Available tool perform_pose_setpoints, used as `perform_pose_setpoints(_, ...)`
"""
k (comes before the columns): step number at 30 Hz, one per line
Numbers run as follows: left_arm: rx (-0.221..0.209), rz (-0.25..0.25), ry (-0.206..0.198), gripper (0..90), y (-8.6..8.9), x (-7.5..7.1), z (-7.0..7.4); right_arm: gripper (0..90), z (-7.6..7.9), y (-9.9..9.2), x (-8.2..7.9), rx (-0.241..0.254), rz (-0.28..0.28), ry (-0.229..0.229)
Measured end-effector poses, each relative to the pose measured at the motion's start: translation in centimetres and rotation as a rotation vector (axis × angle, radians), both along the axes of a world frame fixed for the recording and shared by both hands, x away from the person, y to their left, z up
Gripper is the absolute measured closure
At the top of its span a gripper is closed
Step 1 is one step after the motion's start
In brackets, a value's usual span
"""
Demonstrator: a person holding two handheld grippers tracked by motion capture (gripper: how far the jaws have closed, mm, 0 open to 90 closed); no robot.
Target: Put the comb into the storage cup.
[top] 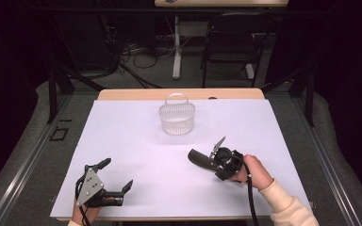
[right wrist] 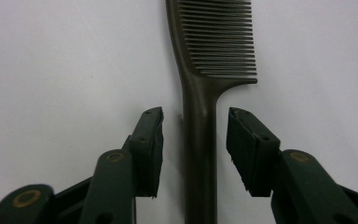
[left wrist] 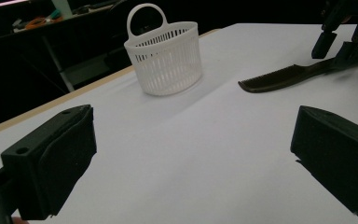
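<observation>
A dark comb [top: 198, 157] lies flat on the white table, teeth end toward the table's middle. In the right gripper view its handle [right wrist: 199, 140] runs up between my right gripper's [right wrist: 195, 135] two jaws, with a thin gap of table showing on each side, so the pads are not pressing on it. From above, the right gripper [top: 210, 161] sits low over the handle at the right. My left gripper [top: 117, 174] rests near the front left edge, jaws spread wide with nothing between them. The left gripper view shows the comb [left wrist: 284, 77] at the far right.
A white slatted basket [top: 176, 117] with a loop handle stands upright at the middle back of the table; it appears as the basket [left wrist: 165, 58] in the left gripper view. The table's wooden back edge [top: 179, 93] shows behind it. A black chair [top: 231, 42] stands beyond.
</observation>
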State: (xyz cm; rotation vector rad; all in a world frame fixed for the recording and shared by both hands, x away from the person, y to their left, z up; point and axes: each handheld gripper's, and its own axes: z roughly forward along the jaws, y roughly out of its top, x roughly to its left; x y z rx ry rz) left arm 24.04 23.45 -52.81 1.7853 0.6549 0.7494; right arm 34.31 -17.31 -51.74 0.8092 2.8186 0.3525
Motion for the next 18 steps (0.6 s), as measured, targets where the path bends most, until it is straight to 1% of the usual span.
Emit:
perform_pose_setpoints(2, -0.001, -0.001, -0.001, 0.1, 0.0, 0.0, 0.0, 61.0, 0.0, 0.1, 0.1, -0.002, -0.005, 0.005)
perform_pose_setpoints(4, -0.003, -0.001, 0.000, 0.1, 0.0, 0.0, 0.0, 63.0, -0.1, 0.2, 0.2, -0.009, 0.001, 0.012)
perform_pose_setpoints(5, -0.003, -0.002, 0.000, 0.1, 0.0, 0.0, 0.0, 63.3, 0.0, 0.2, 0.3, -0.019, -0.003, 0.021)
perform_pose_setpoints(6, -0.002, -0.002, 0.000, 0.1, 0.0, 0.0, 0.0, 63.5, -0.1, 0.3, 0.3, -0.026, 0.001, 0.016)
perform_pose_setpoints(7, -0.004, -0.001, 0.000, 0.1, 0.0, 0.0, 0.0, 64.2, -0.2, 0.3, 0.4, -0.022, -0.003, 0.019)
perform_pose_setpoints(9, -0.001, -0.003, -0.002, 0.1, 0.0, 0.0, 0.0, 64.2, -0.3, 0.3, 0.6, -0.030, -0.005, 0.028)
perform_pose_setpoints(10, -0.002, -0.002, 0.000, 0.1, 0.0, 0.0, 0.0, 64.2, -0.3, 0.4, 0.7, -0.041, -0.002, 0.041)
perform_pose_setpoints(11, -0.001, 0.000, 0.000, 0.1, 0.0, 0.0, 0.0, 64.3, -0.4, 0.4, 0.7, -0.030, -0.008, 0.038)
perform_pose_setpoints(18, 0.000, -0.002, 0.000, 0.1, 0.0, 0.0, 0.0, 66.7, -0.8, 0.6, 1.2, -0.035, -0.009, 0.058)
